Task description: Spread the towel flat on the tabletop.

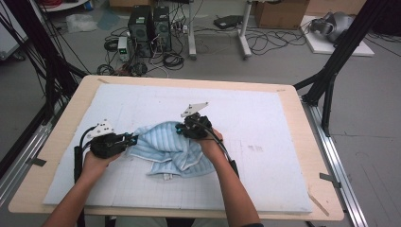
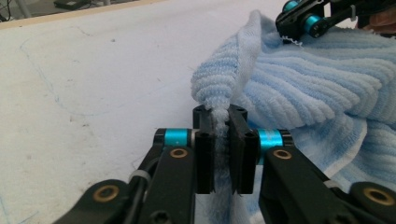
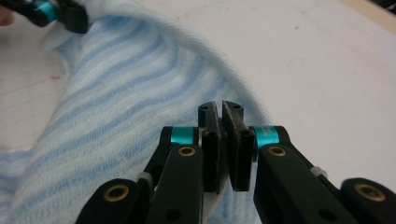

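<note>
Gripping a blue striped towel (image 1: 168, 149) bunched mid-surface on the white foam mat (image 1: 265, 137), both grippers were clenched on its edges: left gripper (image 2: 221, 140) on a raised fold, right gripper (image 3: 226, 140) on the hem. Step looked like spreading/folding; next prob needs lifting & pulling edges apart w/o slipping

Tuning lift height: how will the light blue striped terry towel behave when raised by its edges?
The light blue striped terry towel probably hangs limp: it lies crumpled in soft folds. Likely light, and the looped pile should resist slipping: the left hand-held gripper holds a bunched edge.
</note>
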